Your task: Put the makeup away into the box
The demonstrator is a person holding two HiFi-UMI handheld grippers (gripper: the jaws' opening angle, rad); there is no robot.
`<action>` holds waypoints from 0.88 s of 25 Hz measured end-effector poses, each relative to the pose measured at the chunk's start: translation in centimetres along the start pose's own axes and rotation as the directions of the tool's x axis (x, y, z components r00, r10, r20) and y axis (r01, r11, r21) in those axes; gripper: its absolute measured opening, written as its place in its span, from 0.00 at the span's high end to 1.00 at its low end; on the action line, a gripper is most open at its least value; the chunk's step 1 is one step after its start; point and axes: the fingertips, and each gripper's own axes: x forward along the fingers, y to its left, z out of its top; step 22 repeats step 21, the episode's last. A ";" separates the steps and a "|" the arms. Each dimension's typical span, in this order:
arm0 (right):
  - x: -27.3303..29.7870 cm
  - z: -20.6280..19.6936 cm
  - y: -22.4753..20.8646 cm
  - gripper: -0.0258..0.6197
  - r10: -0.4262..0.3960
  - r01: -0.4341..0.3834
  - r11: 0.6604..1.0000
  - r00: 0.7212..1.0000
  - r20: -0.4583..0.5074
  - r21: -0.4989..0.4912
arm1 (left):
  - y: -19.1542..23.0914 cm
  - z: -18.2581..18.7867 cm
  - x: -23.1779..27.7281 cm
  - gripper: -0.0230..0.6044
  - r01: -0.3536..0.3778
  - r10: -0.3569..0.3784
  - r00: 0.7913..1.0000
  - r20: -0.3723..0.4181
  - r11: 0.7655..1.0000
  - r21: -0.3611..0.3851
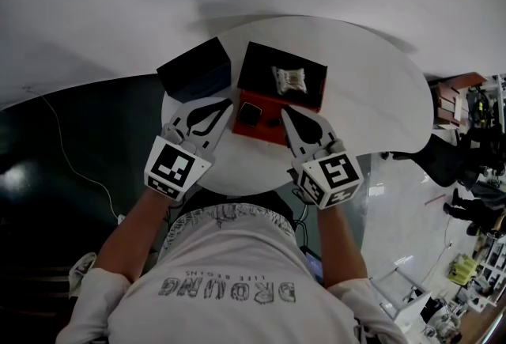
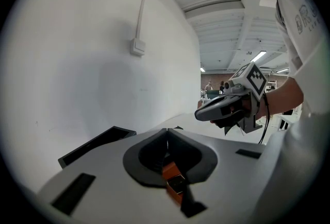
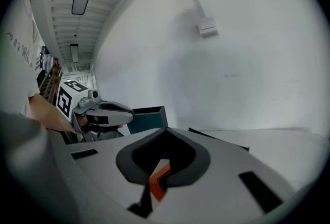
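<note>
We see a small dark square case (image 1: 251,114) lying flat on the red near part of the box (image 1: 261,134), which sits mid-way across the round white tabletop (image 1: 371,97). Being square, the case shows no long axis. The box runs lengthwise away from the person, slightly skewed. Its far part is matt black and holds a pale crinkled packet (image 1: 289,80). A dark blue open box (image 1: 196,69) stands just left of it. The left tongs (image 1: 228,103) are clenched at the red box's left corner. The right tongs (image 1: 285,110) are clenched over its near right side. Neither pinches anything that we can make out.
</note>
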 end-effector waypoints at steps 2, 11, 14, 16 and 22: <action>0.2 0.0 0.1 0.95 0.001 -0.001 1.000 1.000 -0.003 -0.003 | 0.1 0.0 0.0 0.92 0.001 -0.001 1.000 0.001 1.000 0.000; 0.6 0.1 0.5 0.95 -0.003 0.002 1.000 1.000 -0.023 -0.020 | 0.4 0.0 -0.4 0.92 0.005 -0.004 1.000 0.011 1.000 -0.004; 0.7 -0.1 0.5 0.95 -0.004 0.004 1.000 1.000 -0.029 -0.027 | 0.5 -0.1 -0.4 0.93 0.003 -0.003 1.000 0.013 1.000 -0.006; 0.8 -0.1 0.5 0.95 -0.005 0.004 1.000 0.999 -0.032 -0.030 | 0.6 0.0 -0.5 0.93 0.003 -0.003 1.000 0.015 1.000 -0.005; 0.8 -0.2 0.6 0.95 -0.009 0.008 1.000 0.999 -0.035 -0.030 | 0.7 0.0 -0.7 0.93 0.001 -0.001 1.000 0.014 1.000 -0.009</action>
